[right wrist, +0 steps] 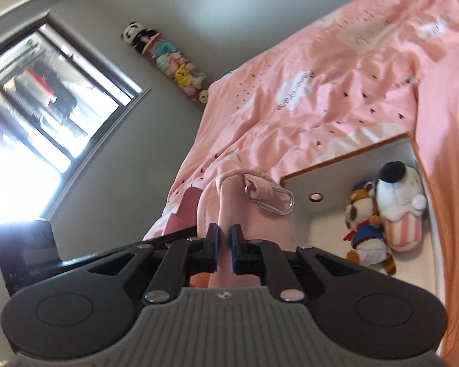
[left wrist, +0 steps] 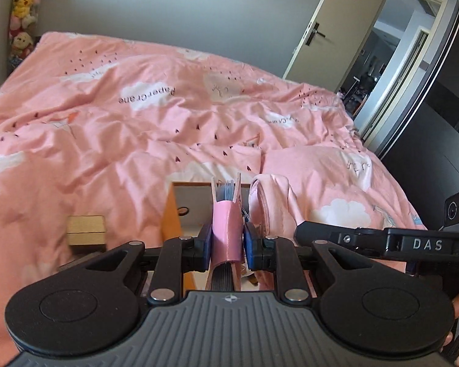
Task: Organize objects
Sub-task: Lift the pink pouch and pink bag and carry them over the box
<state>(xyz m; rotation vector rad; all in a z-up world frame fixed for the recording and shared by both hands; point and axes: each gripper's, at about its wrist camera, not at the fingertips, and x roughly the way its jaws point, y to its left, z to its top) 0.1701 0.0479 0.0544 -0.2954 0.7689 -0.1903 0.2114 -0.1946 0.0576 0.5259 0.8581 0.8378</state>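
My left gripper (left wrist: 228, 246) is shut on a pink notebook (left wrist: 226, 226) held edge-on, its blue-edged pages showing at the top. It hangs above an open orange-walled box (left wrist: 171, 214) on the pink bed. My right gripper (right wrist: 224, 249) is shut on a pink fabric bag (right wrist: 229, 211) with a cord loop and a silver carabiner (right wrist: 270, 203). The bag also shows in the left wrist view (left wrist: 267, 202), just right of the notebook. The right gripper's body (left wrist: 382, 241) lies at the right of that view.
A white-lined box (right wrist: 321, 214) holds a tiger plush (right wrist: 364, 226) and a striped white plush (right wrist: 397, 202). A wooden block (left wrist: 85, 229) lies left of the box. Pink duvet (left wrist: 168, 116) covers the bed. Door (left wrist: 330, 24) and dark wardrobe at right; window (right wrist: 46, 101) at left.
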